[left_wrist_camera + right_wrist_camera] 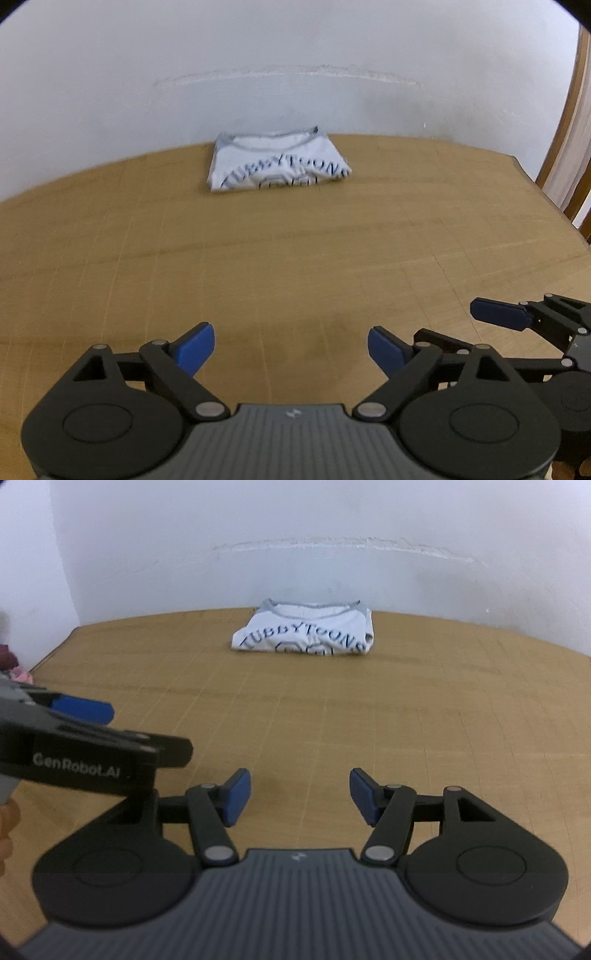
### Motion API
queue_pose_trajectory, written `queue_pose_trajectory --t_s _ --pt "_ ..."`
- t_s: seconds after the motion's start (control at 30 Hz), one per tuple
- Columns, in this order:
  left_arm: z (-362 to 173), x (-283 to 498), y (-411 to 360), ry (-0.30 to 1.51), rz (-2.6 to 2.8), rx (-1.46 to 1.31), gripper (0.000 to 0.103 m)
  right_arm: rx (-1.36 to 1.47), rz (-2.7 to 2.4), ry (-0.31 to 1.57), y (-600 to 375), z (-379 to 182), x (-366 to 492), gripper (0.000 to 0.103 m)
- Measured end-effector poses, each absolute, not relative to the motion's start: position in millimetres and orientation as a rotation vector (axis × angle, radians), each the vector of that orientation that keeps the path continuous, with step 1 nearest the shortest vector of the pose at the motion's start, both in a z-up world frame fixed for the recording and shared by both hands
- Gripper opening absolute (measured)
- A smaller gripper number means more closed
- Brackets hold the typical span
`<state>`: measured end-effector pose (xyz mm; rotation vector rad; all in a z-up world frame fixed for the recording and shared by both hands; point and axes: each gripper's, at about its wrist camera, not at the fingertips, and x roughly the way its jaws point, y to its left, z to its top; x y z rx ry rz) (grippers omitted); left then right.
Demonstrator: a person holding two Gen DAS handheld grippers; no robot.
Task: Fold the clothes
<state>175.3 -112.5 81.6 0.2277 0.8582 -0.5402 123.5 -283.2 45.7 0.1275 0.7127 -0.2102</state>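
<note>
While the folded shirt [277,162] lies at the far edge of the worktop [295,251] near the wall, the left tool [291,350] and right tool [300,795] hang open and empty, well apart from it.

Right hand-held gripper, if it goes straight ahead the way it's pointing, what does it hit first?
Probably the folded white T-shirt near the wall; the wooden table between looks bare. The right hand-held gripper is open, though depth is uncertain.
</note>
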Motion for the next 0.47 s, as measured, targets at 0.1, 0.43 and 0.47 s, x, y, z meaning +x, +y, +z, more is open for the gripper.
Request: queue_pose_trajectory --t_s 0.1,0.43,0.47 --pt "85.4 147.5 -95.8 0.879 -0.527 0.223 0.093 0.135 -0.211 0.726 -275.9 48.8 102.5 0.062" --pt "82.0 92.7 -61.7 0.924 -0.486 0.214 0.095 0.18 -0.229 0.784 -255.2 51.0 48.9 0.064" --pt "82.3 90.3 -60.8 0.922 -0.487 0.223 0.095 0.186 -0.232 0.787 -253.7 50.6 48.0 0.064"
